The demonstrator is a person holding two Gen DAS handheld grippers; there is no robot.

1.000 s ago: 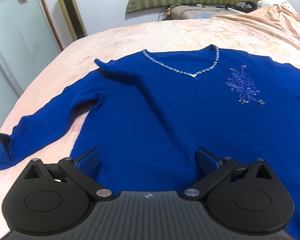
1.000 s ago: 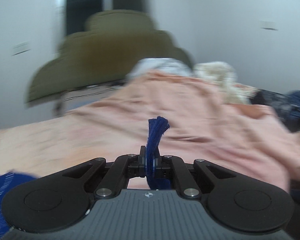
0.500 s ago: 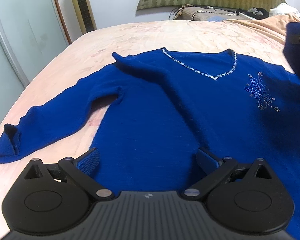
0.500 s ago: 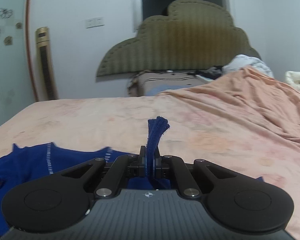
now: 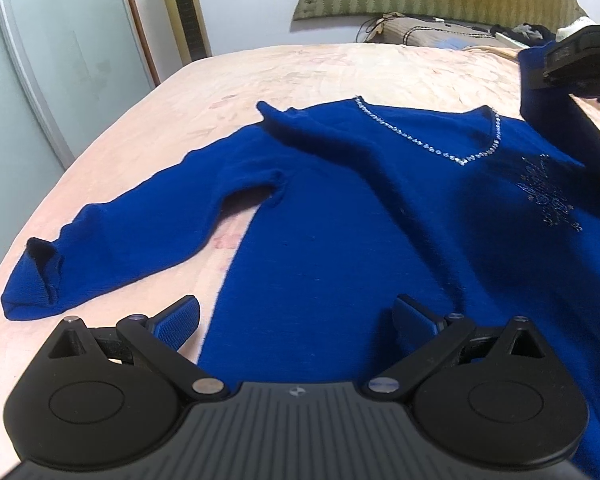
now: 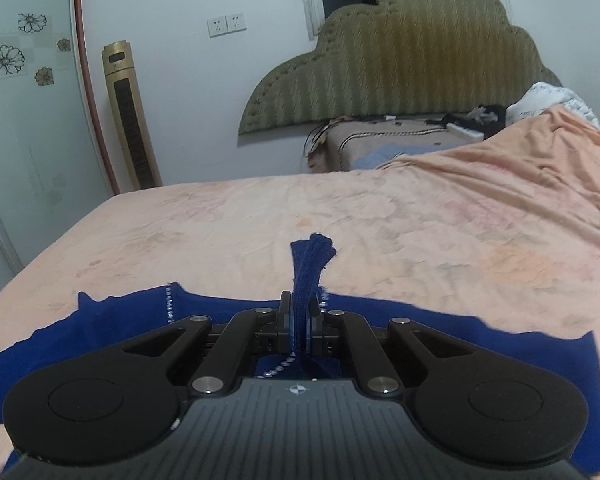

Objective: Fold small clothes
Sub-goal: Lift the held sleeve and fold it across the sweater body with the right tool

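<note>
On the peach bed (image 5: pixel 300 64), a blue knit sweater (image 5: pixel 340 240) with beaded V-neck lies flat. Right gripper (image 6: pixel 300 316) fingers pinch its ribbed cuff (image 6: pixel 314 264); left gripper (image 5: pixel 296 320) fingers spread wide, empty.

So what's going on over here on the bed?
A blue sweater lies face up on the pink bedspread. The right gripper is shut on the end of one sleeve, lifted above the sweater's body. The left gripper hovers open over the hem, holding nothing. The other sleeve lies spread out.
</note>
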